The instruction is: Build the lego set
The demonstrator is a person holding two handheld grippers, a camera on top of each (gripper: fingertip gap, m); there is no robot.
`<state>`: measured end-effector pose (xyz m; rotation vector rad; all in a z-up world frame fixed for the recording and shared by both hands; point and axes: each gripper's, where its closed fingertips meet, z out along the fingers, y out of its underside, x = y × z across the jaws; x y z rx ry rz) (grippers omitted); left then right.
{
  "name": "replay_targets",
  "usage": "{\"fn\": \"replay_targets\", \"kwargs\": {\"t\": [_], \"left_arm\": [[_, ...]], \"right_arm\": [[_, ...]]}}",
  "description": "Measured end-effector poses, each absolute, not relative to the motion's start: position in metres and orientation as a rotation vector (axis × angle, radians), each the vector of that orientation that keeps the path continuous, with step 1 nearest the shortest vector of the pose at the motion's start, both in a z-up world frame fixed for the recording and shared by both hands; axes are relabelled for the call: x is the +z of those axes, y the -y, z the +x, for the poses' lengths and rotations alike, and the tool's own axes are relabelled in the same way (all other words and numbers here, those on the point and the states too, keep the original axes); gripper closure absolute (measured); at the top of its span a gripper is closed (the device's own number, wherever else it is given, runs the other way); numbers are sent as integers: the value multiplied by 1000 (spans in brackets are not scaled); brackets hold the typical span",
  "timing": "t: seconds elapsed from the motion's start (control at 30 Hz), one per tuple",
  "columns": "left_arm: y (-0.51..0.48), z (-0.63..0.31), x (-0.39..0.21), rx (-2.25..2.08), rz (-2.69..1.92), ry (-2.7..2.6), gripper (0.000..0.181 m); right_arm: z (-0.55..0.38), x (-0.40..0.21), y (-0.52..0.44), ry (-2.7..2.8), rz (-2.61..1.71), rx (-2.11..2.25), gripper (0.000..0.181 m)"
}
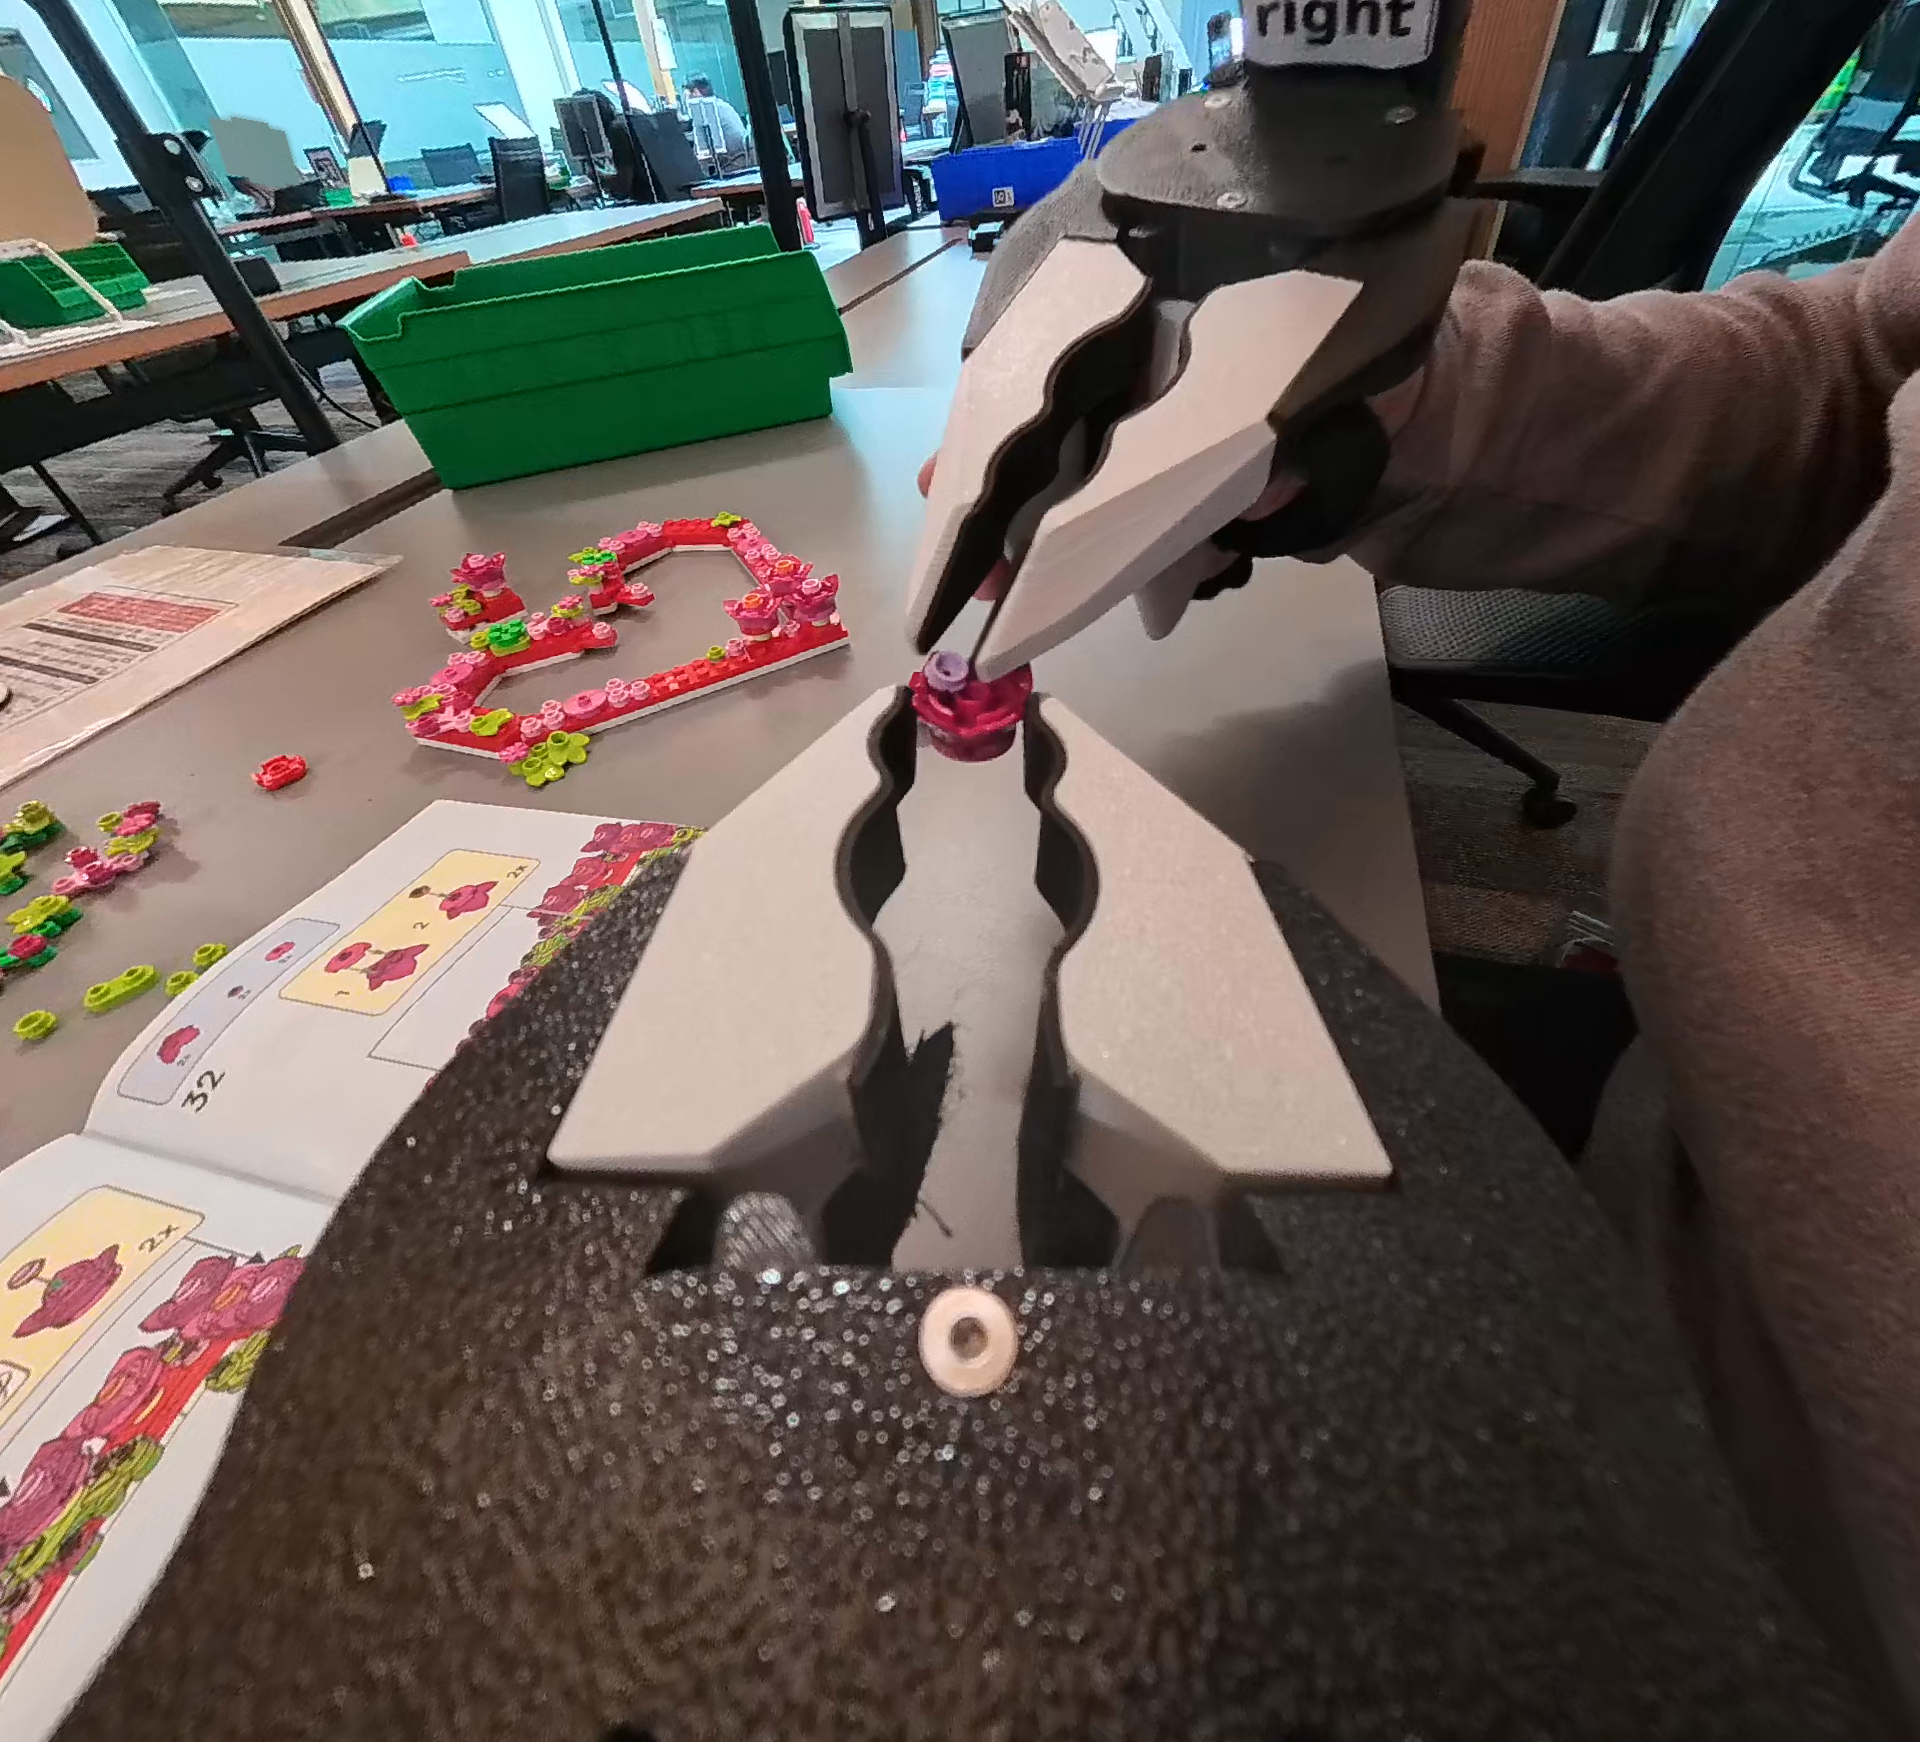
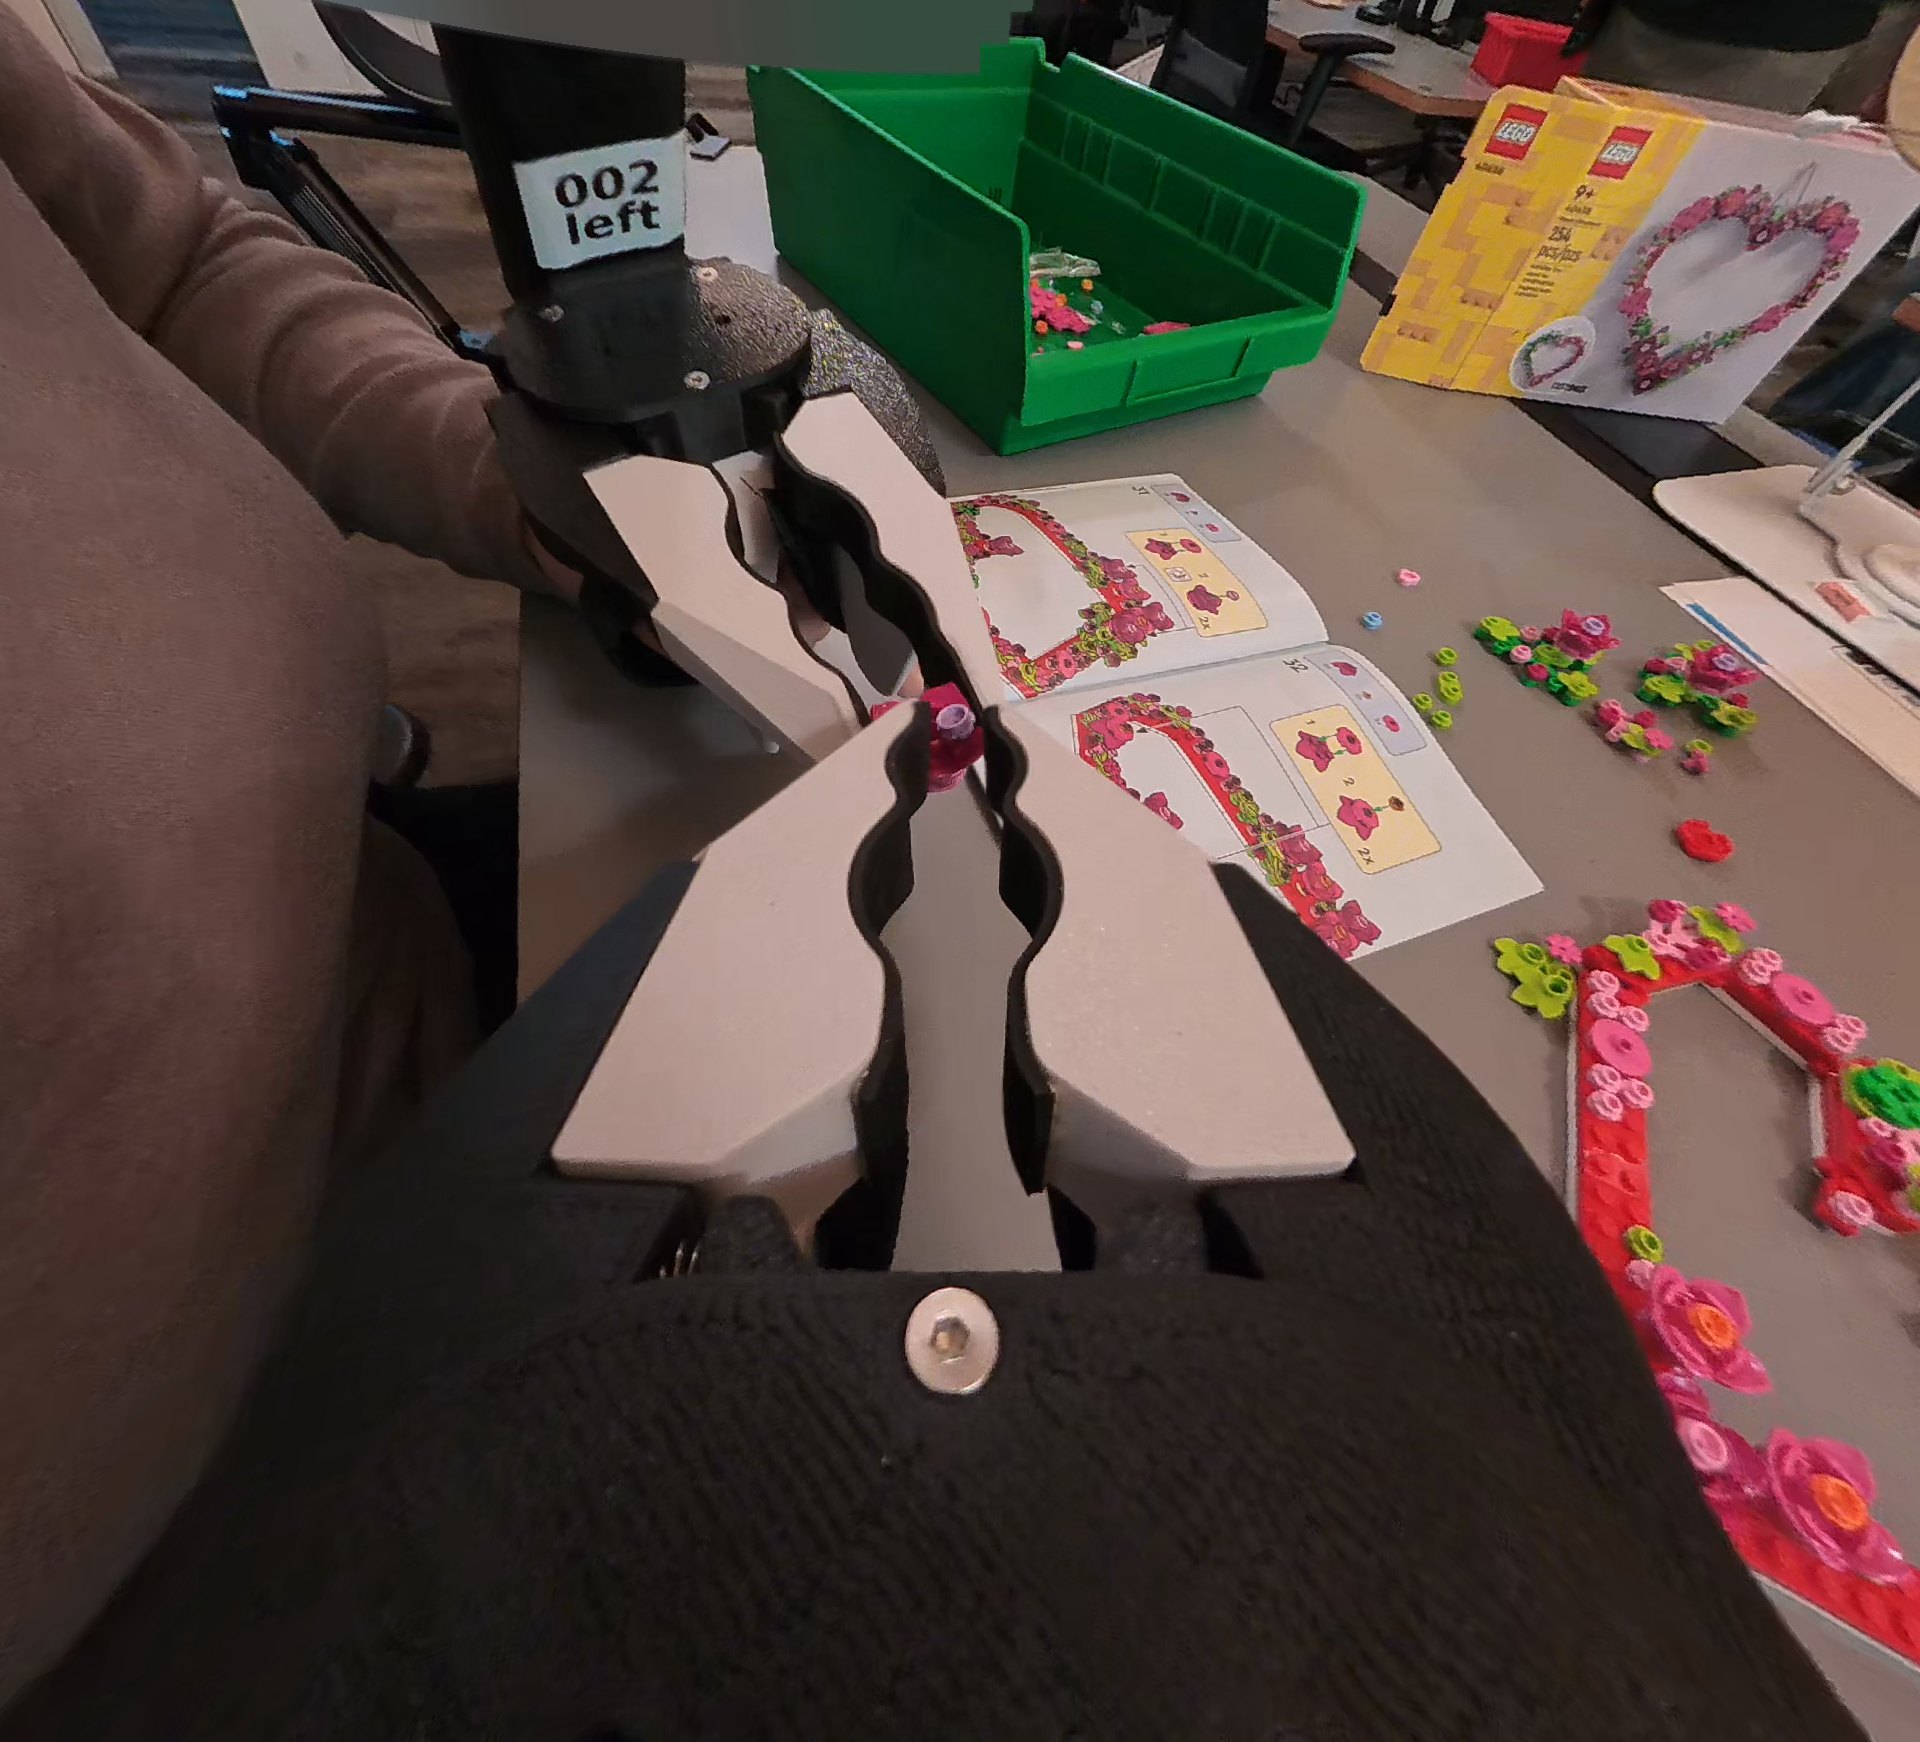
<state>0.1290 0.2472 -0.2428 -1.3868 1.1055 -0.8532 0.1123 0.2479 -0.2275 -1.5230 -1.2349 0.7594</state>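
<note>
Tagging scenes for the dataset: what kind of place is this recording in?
Looks like an open-plan office or lab used for data collection. Rows of desks with monitors and office chairs sit behind glass partitions, and the grey worktable holds a green parts bin.

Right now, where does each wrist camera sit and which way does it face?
Left wrist view: sits on the left claw, looks along its fingers at the magenta flower it grips, heart frame beyond; a sleeve shows.
Right wrist view: sits on the right claw, looks at the flower and instruction booklet; a sleeve shows.
Shared: flower, the opposite claw, green bin, frame, booklet.
</note>
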Motion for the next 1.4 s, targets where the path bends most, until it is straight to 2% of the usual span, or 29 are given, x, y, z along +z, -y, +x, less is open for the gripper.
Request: {"fn": "replay_targets", "kwargs": {"t": [0.67, 1.17, 1.27, 1.4], "left_arm": [[-247, 129, -244, -825, -1377, -1121, 163], [-247, 129, -244, -832, -1378, -1118, 163], [-248, 128, -243, -850, -1386, -1107, 163], [-249, 127, -239, -936, -1424, -1065, 163]], "right_arm": [[109, -233, -242, 1306, -1526, 747, 176], [111, -232, -244, 1279, -1535, 749, 169], [113, -228, -244, 1273, -1507, 744, 164], [116, -221, -239, 1349, -1346, 621, 149]]}}
